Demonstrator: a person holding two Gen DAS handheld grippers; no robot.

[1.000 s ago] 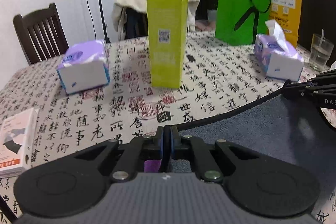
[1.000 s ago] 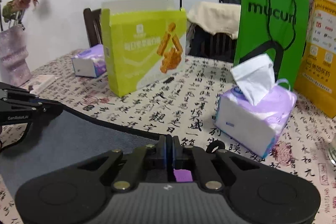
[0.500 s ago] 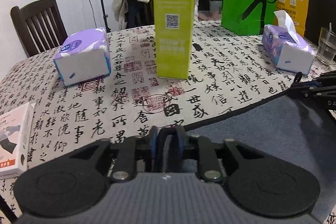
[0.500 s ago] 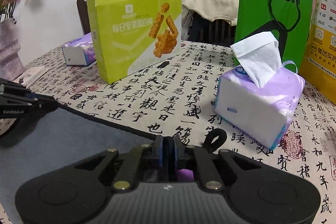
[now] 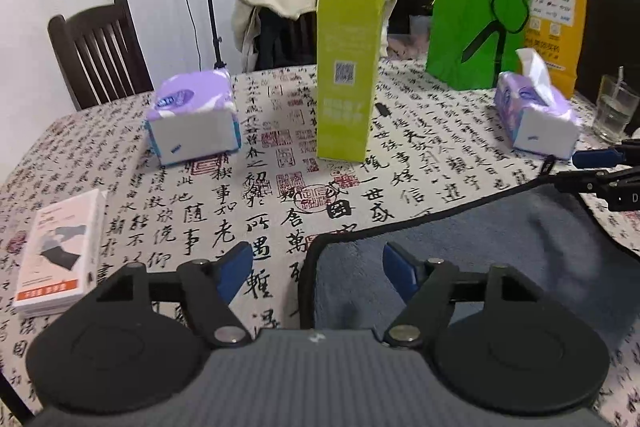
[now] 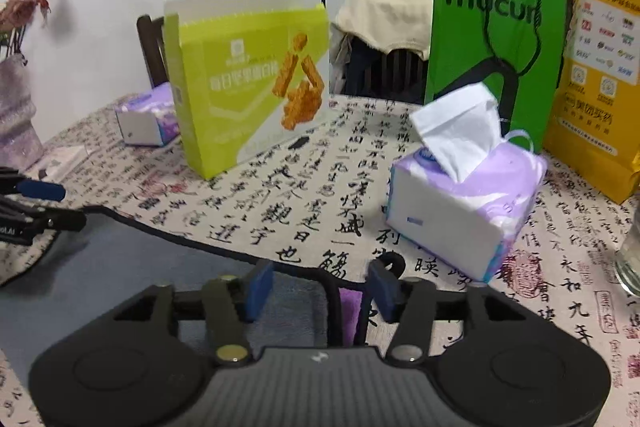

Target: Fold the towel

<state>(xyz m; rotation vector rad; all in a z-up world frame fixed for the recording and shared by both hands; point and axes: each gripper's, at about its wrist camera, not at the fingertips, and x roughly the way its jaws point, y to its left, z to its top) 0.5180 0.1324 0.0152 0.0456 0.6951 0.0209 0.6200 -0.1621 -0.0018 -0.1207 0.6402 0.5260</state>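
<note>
Both your grippers spread wide, gripping nothing. Left gripper (image 5: 318,269) fingers straddle towel's near-left corner; right gripper (image 6: 320,285) fingers straddle its right corner by black hanging loop (image 6: 390,261). Grey-blue towel (image 5: 500,255), black-trimmed, lies flat on calligraphy-print worktop (image 5: 256,195) between your grippers. Beyond: upright lime box (image 5: 346,67), two purple tissue packs (image 5: 192,117) (image 6: 464,207), green bag (image 6: 494,39).

Towel (image 5: 500,251) on tablecloth (image 5: 240,219); carton (image 5: 346,67) behind it, between tissue packs (image 5: 192,119).
</note>
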